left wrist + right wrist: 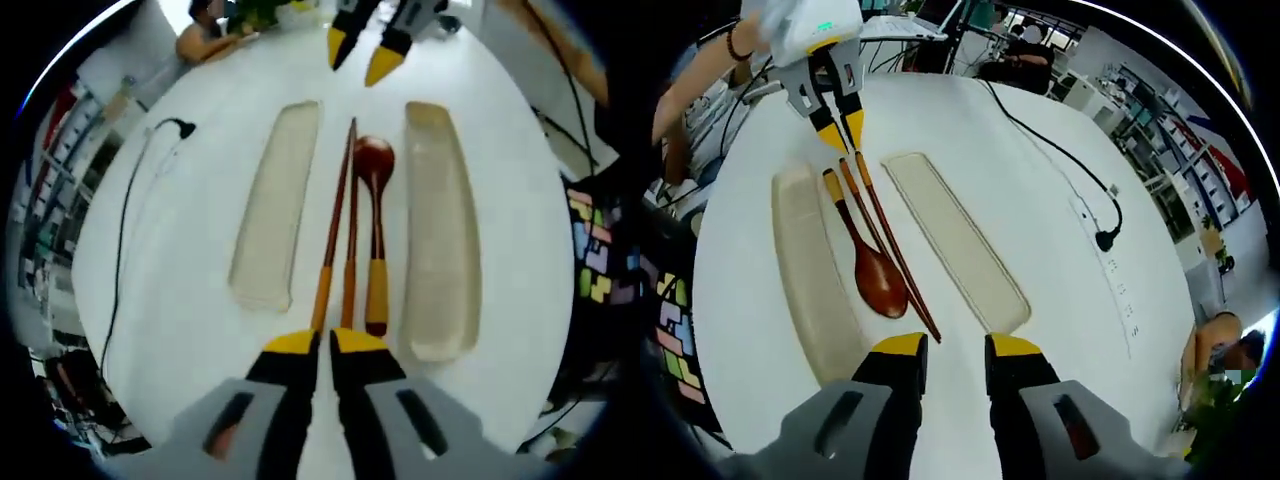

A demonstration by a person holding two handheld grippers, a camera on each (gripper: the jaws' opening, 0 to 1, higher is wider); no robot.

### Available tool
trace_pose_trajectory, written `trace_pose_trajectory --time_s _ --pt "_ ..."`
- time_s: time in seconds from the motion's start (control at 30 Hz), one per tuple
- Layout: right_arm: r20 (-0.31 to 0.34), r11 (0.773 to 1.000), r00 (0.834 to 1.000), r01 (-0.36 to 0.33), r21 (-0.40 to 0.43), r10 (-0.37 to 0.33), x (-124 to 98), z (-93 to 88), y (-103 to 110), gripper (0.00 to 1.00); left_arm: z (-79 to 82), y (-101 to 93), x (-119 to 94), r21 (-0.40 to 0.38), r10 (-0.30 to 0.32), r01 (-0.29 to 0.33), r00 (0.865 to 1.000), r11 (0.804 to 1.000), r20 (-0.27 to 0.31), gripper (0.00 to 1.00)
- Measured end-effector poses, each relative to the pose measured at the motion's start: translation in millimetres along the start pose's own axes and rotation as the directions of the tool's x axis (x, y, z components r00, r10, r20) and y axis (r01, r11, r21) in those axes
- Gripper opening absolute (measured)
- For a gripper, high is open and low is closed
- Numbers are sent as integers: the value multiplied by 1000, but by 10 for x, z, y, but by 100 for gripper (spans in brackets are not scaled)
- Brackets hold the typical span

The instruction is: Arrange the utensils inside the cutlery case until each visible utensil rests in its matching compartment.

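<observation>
- The left claw (322,342) has its yellow tips almost together, with a thin gap between them; it sits at the handle ends of the chopsticks (335,235), and whether it pinches one I cannot tell.
- In the right gripper view the left claw (839,131) shows at the far end of the utensils, tips close together just by the chopsticks' (890,243) yellow handle ends.
- The right claw (956,347) has its tips apart, holding nothing, over bare worktop (1040,170) near the tips of the chopsticks.
- In the left gripper view the right claw (362,56) shows across the worktop (190,270), tips apart.
- The spoon (374,225) lies flat beside the chopsticks, bowl toward the right claw.
- Spoon (862,250) and chopsticks lie on the worktop between two clear case halves: one tray (272,205) on one side, a second tray (440,230) on the other.
- Both trays (960,245) (810,275) hold no utensil.
- A black cable (1060,155) runs across the worktop, well apart from the trays.
</observation>
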State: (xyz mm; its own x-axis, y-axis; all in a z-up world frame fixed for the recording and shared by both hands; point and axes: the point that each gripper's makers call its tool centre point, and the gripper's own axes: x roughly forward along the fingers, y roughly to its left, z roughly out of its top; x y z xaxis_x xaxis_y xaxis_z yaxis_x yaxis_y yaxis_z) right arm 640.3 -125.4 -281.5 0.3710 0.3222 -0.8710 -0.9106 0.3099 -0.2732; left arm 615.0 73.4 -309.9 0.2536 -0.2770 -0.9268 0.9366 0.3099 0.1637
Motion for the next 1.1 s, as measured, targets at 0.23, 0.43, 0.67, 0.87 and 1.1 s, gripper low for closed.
trace_pose_trajectory --time_s 0.23,0.43,0.67,0.87,1.1 --pt "-35 993 998 -61 -101 58 112 50 75 18 25 -4 78 4 -25 25 1000 1000 -14 6" --pt "-42 987 994 -103 -126 98 276 90 94 14 26 -43 105 -9 -32 32 999 999 -33 5" --pt "21 984 987 -158 -77 160 392 165 184 13 -16 -124 194 1 -54 54 996 999 -68 7" --pt "-8 984 987 -161 -80 161 445 116 131 12 3 -132 174 19 -73 75 994 997 -81 6" --pt "-25 978 980 -197 -67 196 530 113 180 11 5 -130 181 73 -110 117 990 990 -92 6"
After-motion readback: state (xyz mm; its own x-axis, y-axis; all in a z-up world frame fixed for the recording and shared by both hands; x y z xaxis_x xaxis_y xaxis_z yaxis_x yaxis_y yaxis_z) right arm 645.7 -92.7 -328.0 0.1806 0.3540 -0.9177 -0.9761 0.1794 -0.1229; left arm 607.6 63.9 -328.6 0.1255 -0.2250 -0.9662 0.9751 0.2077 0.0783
